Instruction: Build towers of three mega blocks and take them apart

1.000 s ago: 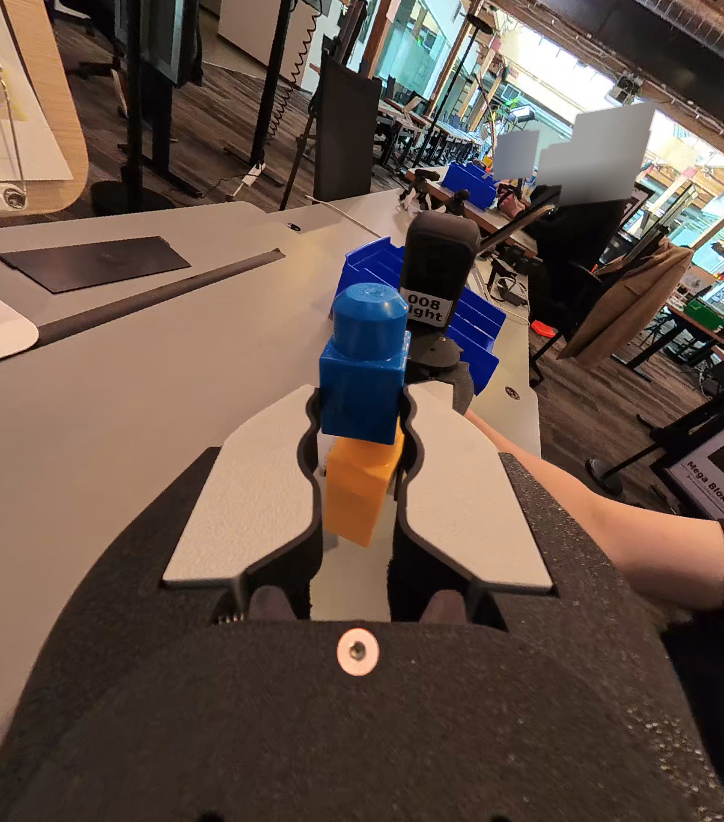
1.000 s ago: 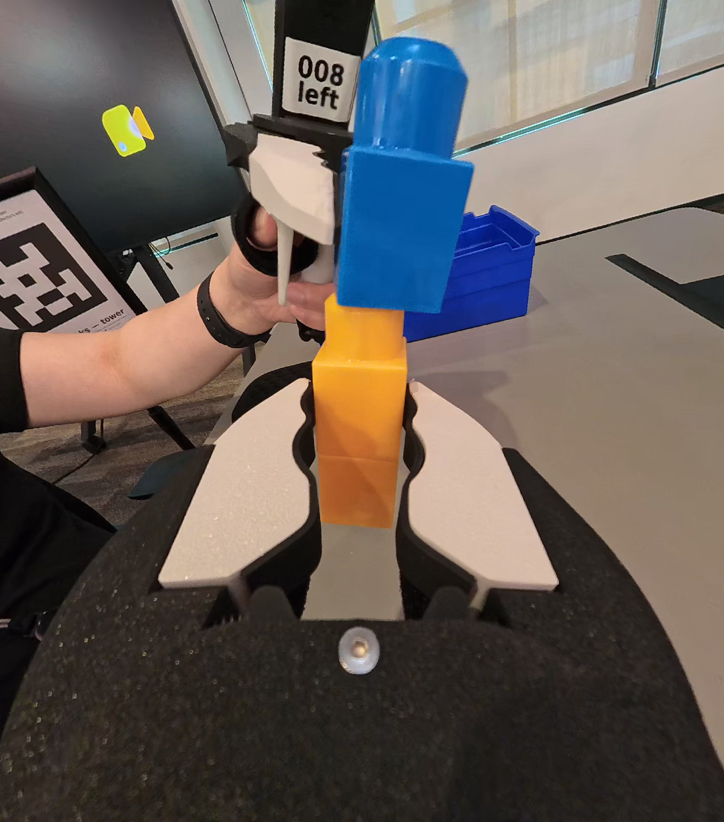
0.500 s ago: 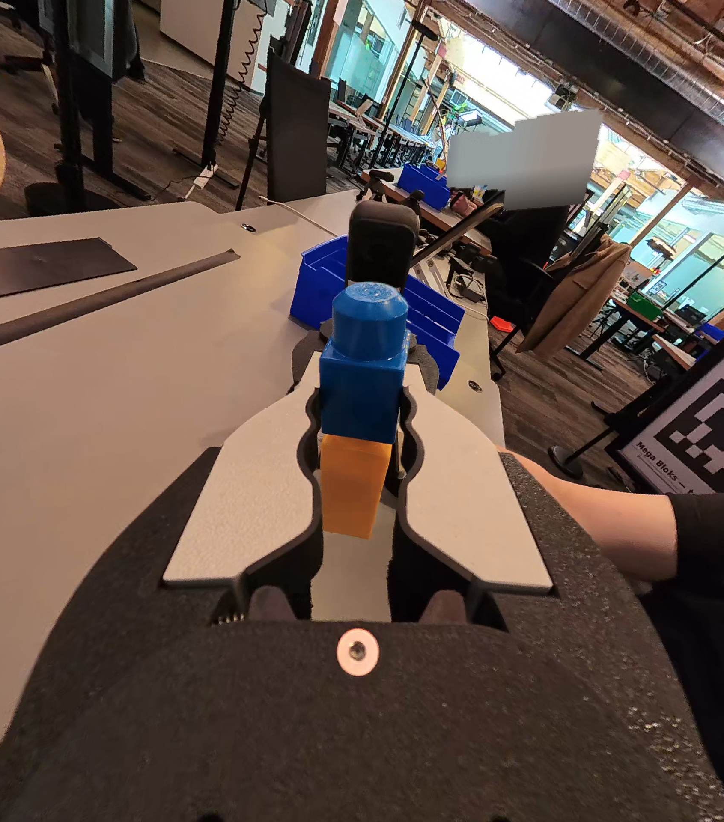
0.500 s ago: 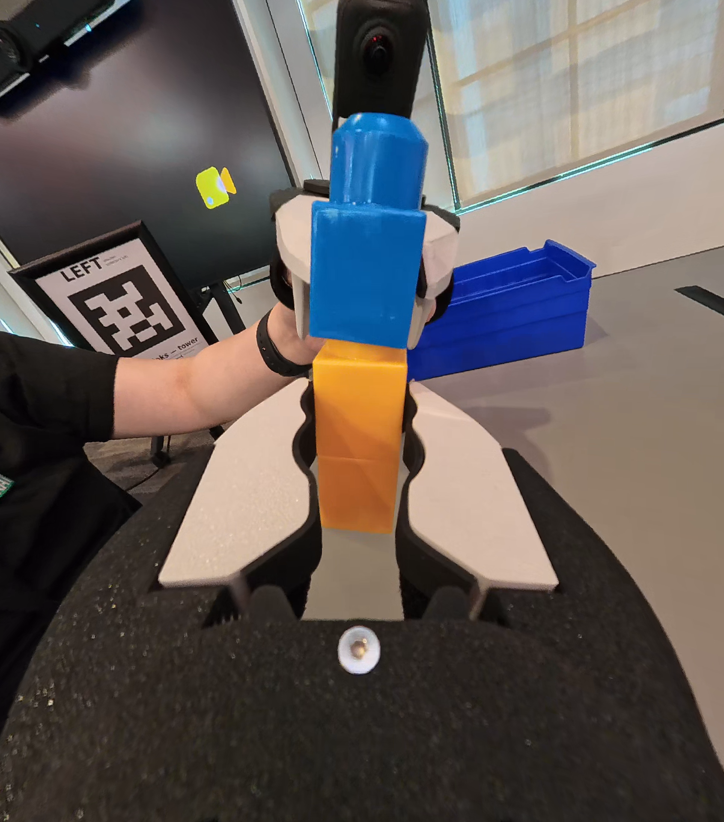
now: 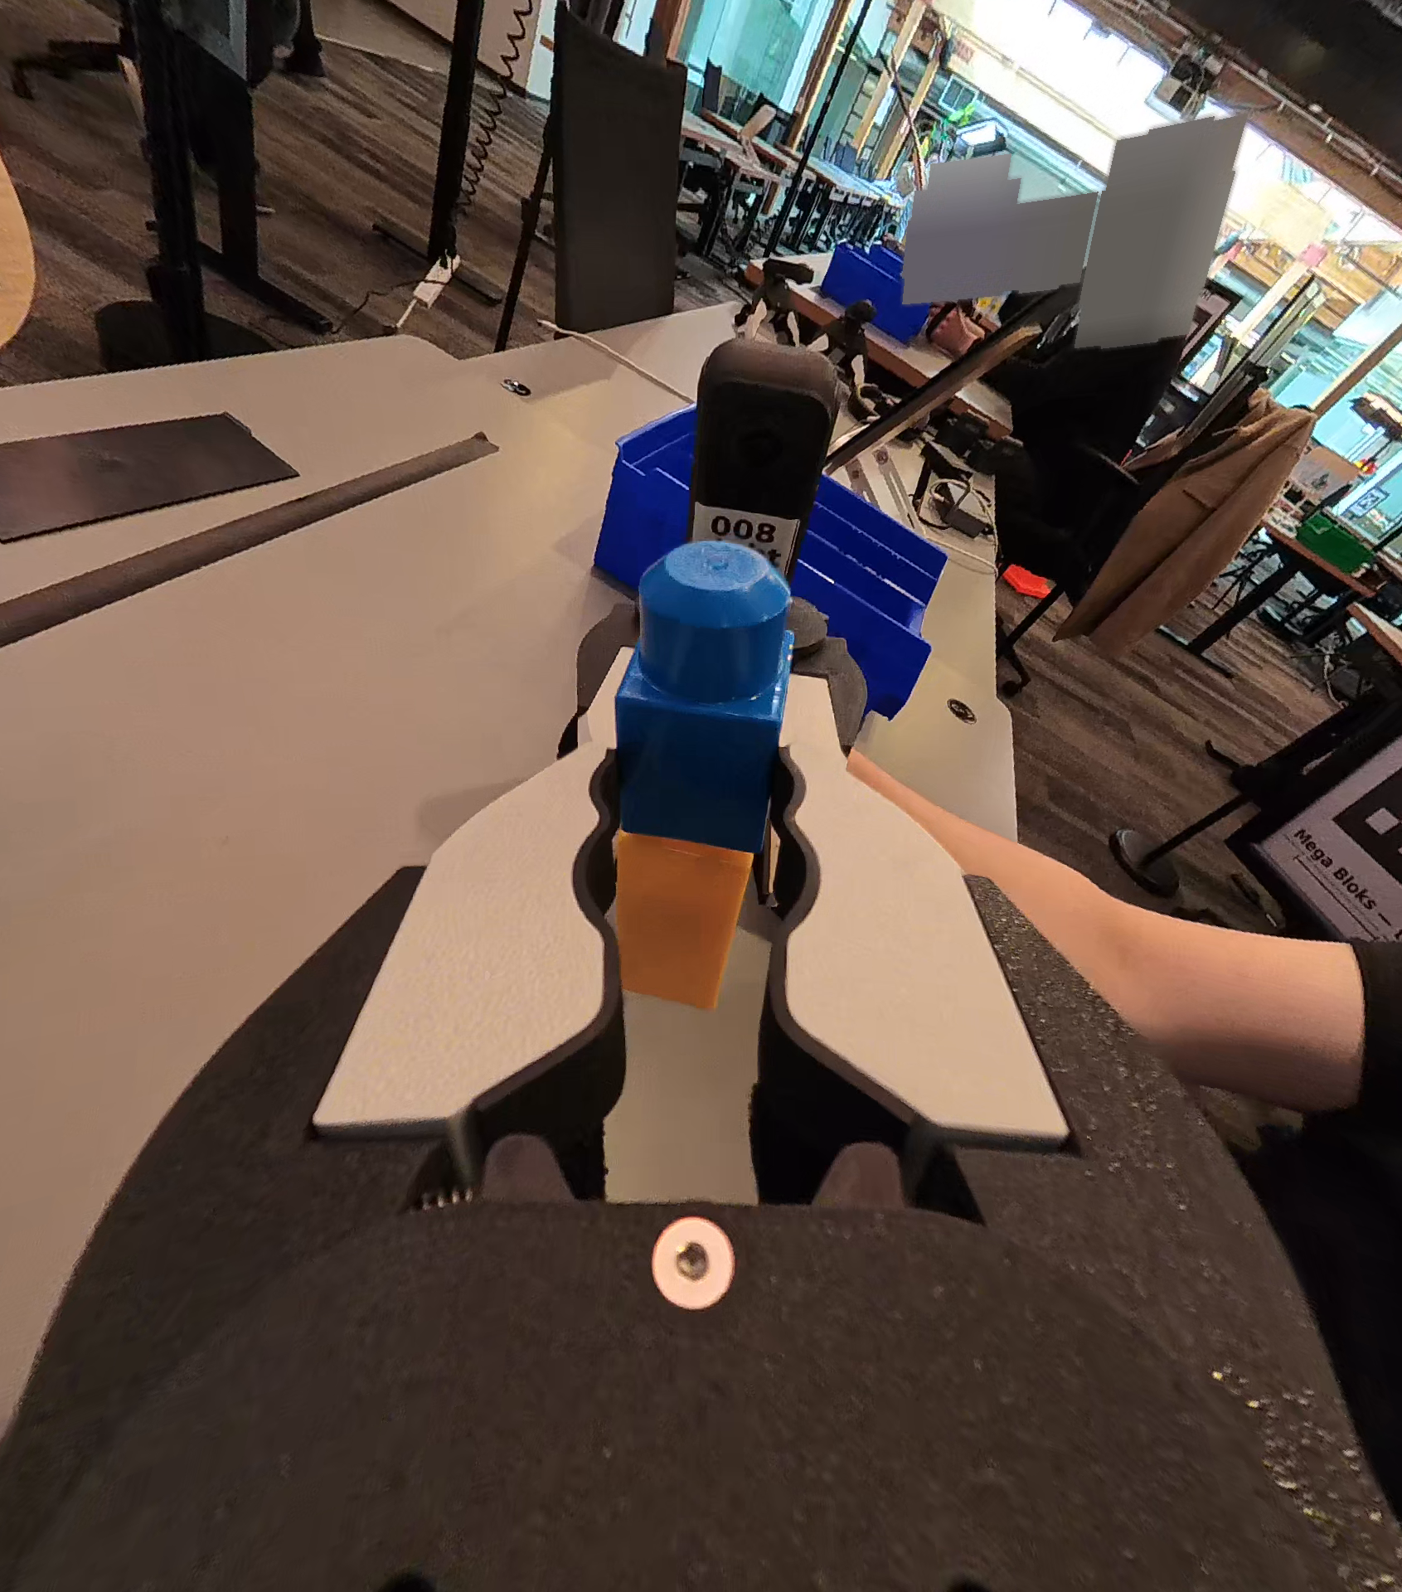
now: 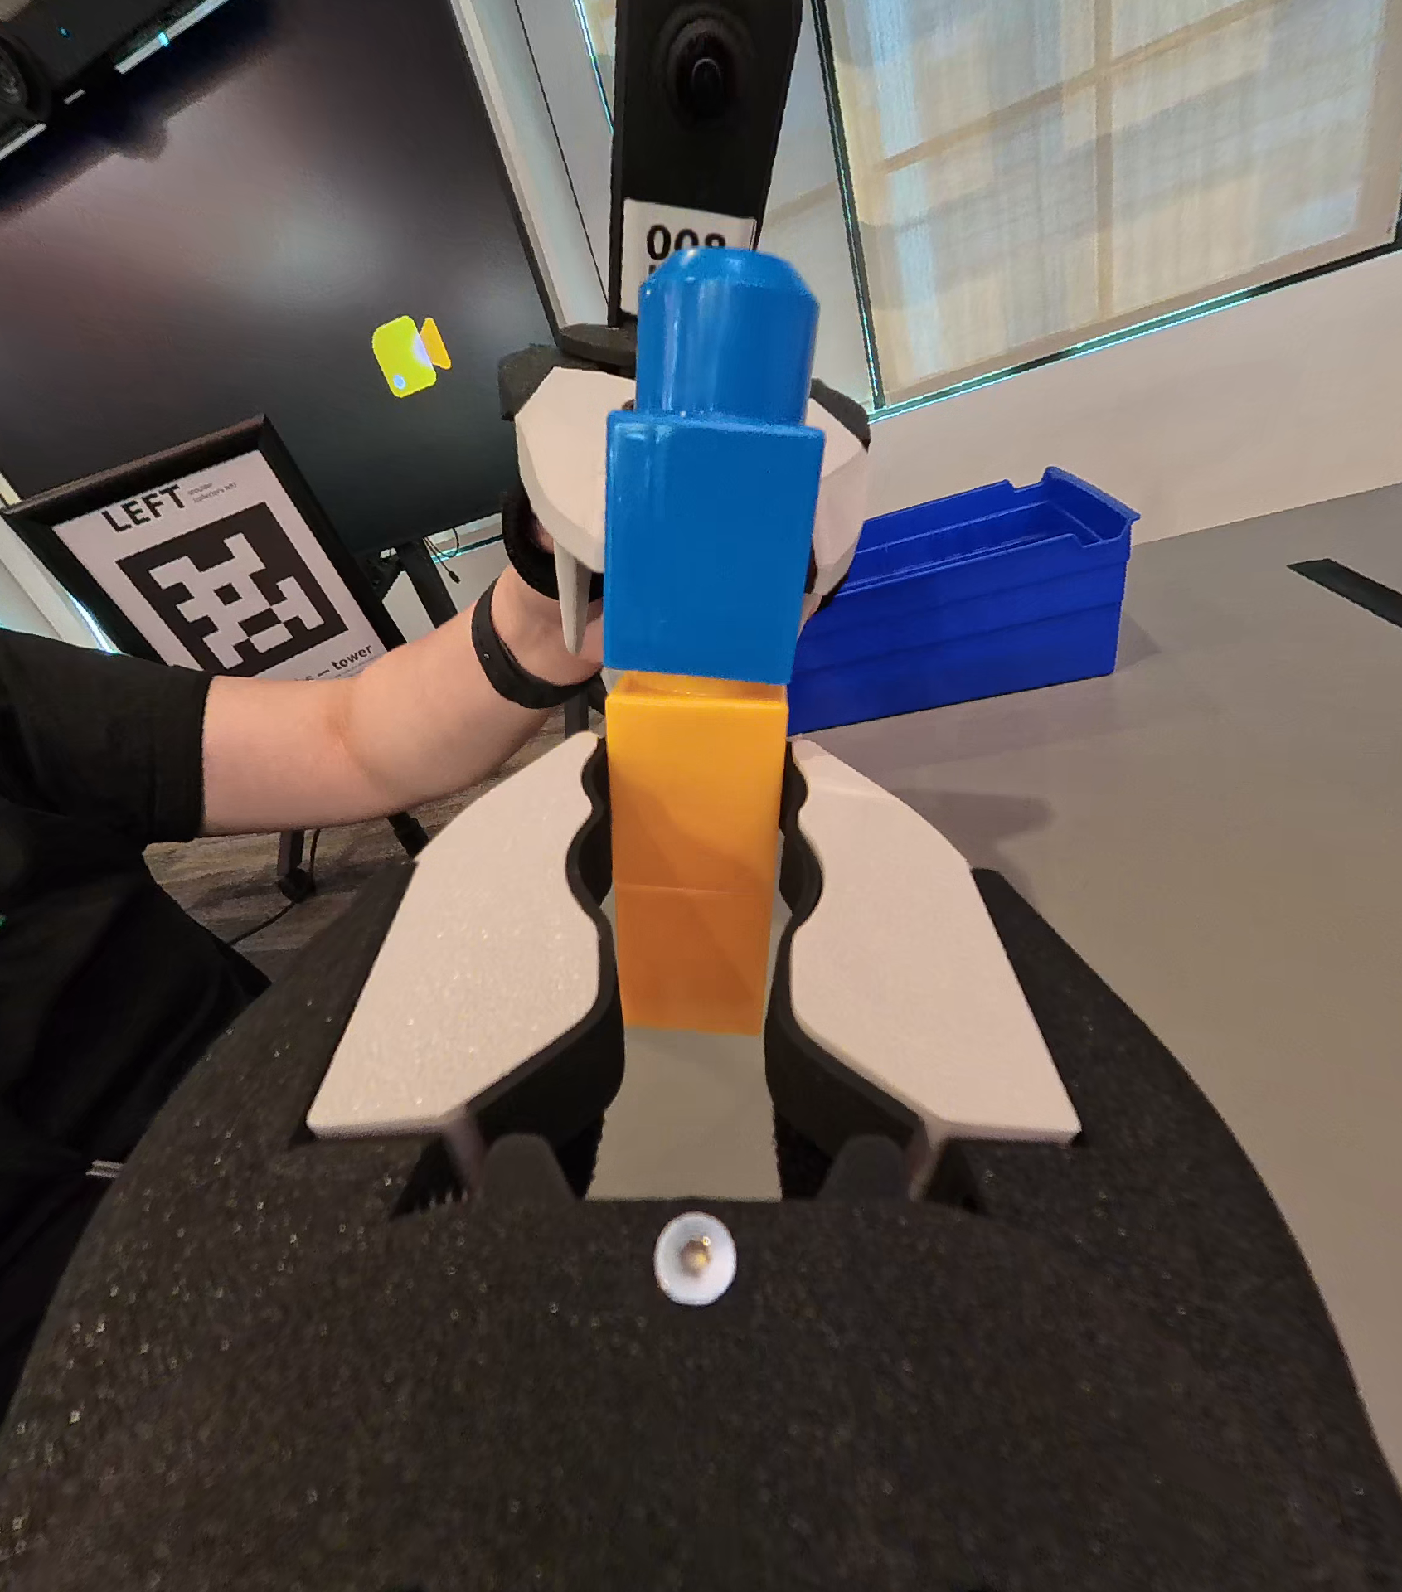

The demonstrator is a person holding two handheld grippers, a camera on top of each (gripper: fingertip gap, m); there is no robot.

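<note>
I am pinching the blue plastic block with its round top stud (image 5: 695, 758) in my left gripper (image 5: 693, 827), while my right gripper (image 6: 690, 870) is clamping the two stacked orange plastic blocks (image 6: 693, 853) beneath it, above the grey table (image 6: 1240, 861). The three-block tower looks assembled; separating it remains. The blue plastic bin (image 6: 981, 594) behind is showing nothing inside.

- blue block (image 6: 710, 534): glossy, smooth plastic
- orange blocks (image 6: 693, 848): smooth plastic, slightly duller sheen
- right gripper (image 6: 690, 767) fingers (image 6: 473, 956): matt, finely grained grey plates; black body looks like rough, speckled foam
- table (image 5: 163, 775): matt, smooth grey
- blue bin (image 6: 973, 594): shiny plastic
</note>
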